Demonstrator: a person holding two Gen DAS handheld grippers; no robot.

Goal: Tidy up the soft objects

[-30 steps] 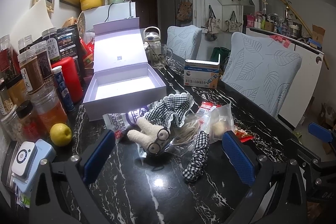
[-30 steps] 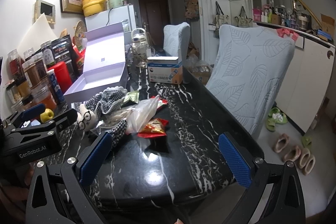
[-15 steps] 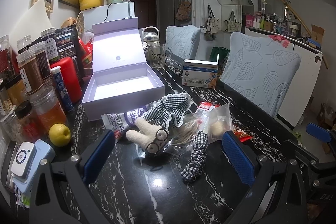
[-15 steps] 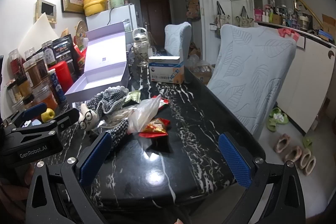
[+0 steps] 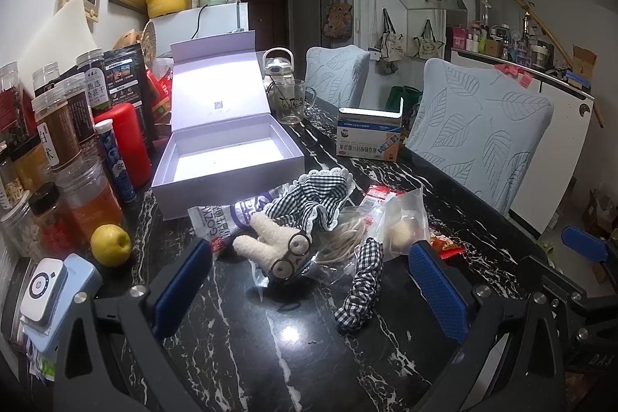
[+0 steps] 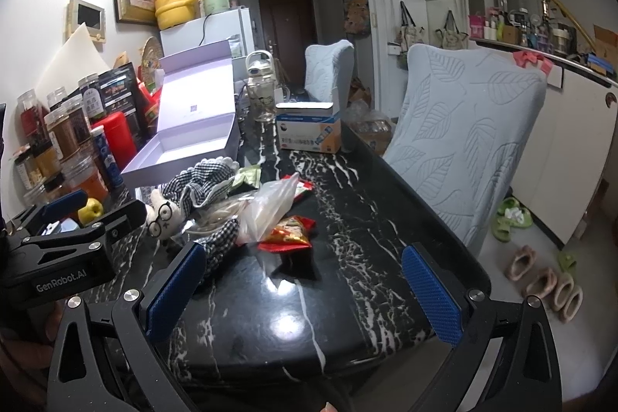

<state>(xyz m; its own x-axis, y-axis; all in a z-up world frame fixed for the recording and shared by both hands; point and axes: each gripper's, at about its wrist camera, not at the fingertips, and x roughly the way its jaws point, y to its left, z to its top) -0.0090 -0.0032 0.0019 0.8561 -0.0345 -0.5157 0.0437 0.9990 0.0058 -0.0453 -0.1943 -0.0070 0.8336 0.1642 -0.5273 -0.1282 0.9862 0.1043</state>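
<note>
Black marble-patterned counter point(image 5: 293, 346) with white veining carries all the items. Near its centre lies a plush rabbit doll point(image 5: 278, 246), on its side, wearing round glasses and a black-and-white gingham dress point(image 5: 313, 199) with a lace trim. One gingham fabric strip point(image 5: 359, 292) trails from the doll toward the near edge of the counter. The doll rests partly on a clear plastic bag point(image 5: 401, 219) and against a white and purple snack packet point(image 5: 228, 215). A red snack packet point(image 6: 287, 234) lies just beside the plastic bag on the side nearer the chairs.

An open lavender gift box point(image 5: 228, 157) sits directly behind the doll, lid raised upright, interior bare. A yellow lemon point(image 5: 111, 244) lies near the box's front left corner, beside a row of spice jars point(image 5: 58, 134) and a red canister point(image 5: 125, 141). A blue and white carton point(image 5: 369, 138) stands further back, near a glass mug point(image 5: 289, 101).

The left hand-held gripper point(image 5: 309, 288) hovers just short of the doll, jaws spread wide, with nothing between them. The right hand-held gripper point(image 6: 301, 296) is likewise fully spread and empty, positioned over bare counter to the right of the pile. Two light blue chair covers point(image 6: 463, 126) line the right edge of the counter.
</note>
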